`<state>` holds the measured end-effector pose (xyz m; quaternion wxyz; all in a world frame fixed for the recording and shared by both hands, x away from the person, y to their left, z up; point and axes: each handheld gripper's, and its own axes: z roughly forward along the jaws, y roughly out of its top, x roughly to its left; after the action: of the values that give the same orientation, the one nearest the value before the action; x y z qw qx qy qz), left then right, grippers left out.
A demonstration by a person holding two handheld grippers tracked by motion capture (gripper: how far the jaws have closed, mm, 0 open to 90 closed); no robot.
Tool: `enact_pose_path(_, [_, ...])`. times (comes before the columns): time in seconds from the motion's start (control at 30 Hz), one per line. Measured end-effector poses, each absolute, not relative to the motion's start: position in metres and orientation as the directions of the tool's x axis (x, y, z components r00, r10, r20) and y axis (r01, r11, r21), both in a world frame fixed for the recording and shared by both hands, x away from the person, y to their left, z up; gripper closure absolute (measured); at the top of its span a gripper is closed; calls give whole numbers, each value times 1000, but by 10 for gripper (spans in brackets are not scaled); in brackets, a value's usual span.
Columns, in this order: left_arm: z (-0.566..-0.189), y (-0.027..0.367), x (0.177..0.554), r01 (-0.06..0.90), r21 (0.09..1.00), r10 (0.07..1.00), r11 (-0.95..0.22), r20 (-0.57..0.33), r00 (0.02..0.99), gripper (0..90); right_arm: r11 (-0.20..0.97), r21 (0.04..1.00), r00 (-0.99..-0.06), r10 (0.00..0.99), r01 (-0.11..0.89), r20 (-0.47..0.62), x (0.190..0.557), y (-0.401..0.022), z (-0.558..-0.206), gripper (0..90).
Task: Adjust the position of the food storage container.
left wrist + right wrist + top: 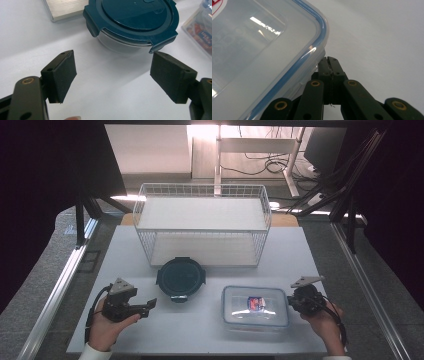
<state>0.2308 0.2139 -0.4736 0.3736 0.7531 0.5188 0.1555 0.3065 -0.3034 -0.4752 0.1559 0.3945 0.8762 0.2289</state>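
Evidently a two-box setup. Left gripper (150, 306) rests on the white table (210, 335), jaws spread wide and empty, aimed at the round dark-lidded container (132, 22) just ahead, likely lined up for a grab. Right gripper (329, 68), jaws pressed together holding nothing, noses under the right-hand edge of the clear rectangular box (256, 307), perhaps to nudge it. Wire rack (202, 222) stands behind.

Grey floor (40, 285), dark curtains (45, 165) — bright light behind.
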Motion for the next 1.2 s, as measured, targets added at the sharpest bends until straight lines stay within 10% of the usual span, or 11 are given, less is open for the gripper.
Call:
enact_pose_path(0.9, [-472,212,230,658,730,896,-184,-151,419,203,649,540,-721,684,536,-106,296,-256,-475,888])
enact_pose_path(1.2, [-470,212,228,651,739,897,-173,-155,414,195,508,666,-630,773,546,-73,278,-284,-443,887])
